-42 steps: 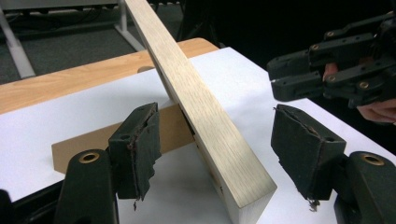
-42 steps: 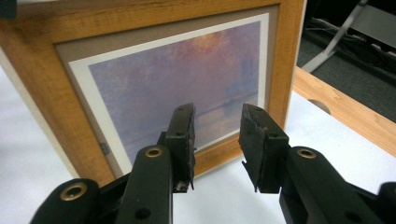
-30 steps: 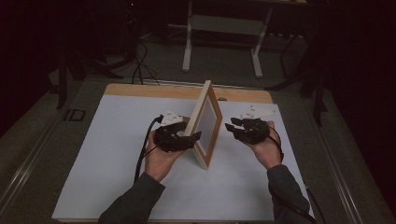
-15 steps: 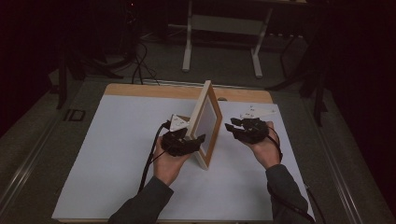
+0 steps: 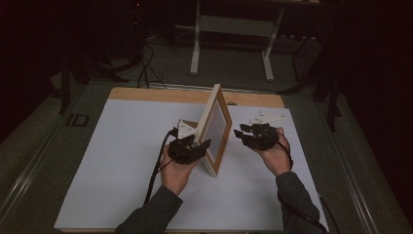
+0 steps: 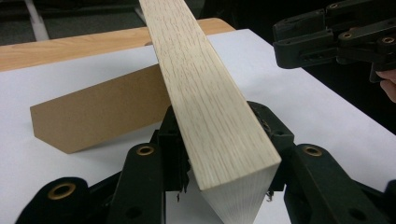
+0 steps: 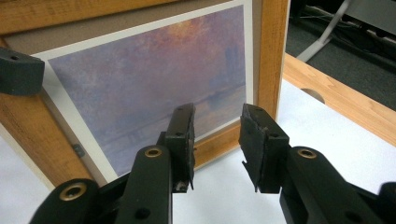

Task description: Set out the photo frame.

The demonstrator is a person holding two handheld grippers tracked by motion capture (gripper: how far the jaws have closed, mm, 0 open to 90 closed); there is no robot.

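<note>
On the left of the high view lies the white sheet (image 5: 117,165) that covers most of the wooden table (image 5: 146,93), whose bare edge shows at twelve o'clock. The person's left hand (image 5: 176,170) comes in from six o'clock with the left gripper (image 5: 197,146), its cable trailing back towards the sleeve. Its jaws have just been closing, and in the left gripper view they sit on either side of the near end of the picture frame (image 6: 205,107), pads against the pale wood of its edge, pinching it. Behind the frame, at about ten o'clock in that view, the brown back stand (image 6: 100,112) rests on the sheet.

The frame (image 5: 216,127) stands upright on its edge near the middle of the sheet, running from six towards twelve o'clock between the two hands.

To the right, at about three o'clock from the frame, the right hand (image 5: 273,157) holds the right gripper (image 5: 241,132) just beside the frame's printed face. In the right gripper view its jaws stand spread with nothing between them, pointing at the purple-toned print (image 7: 154,79) and the lower wooden rail (image 7: 219,144), apart from both
</note>
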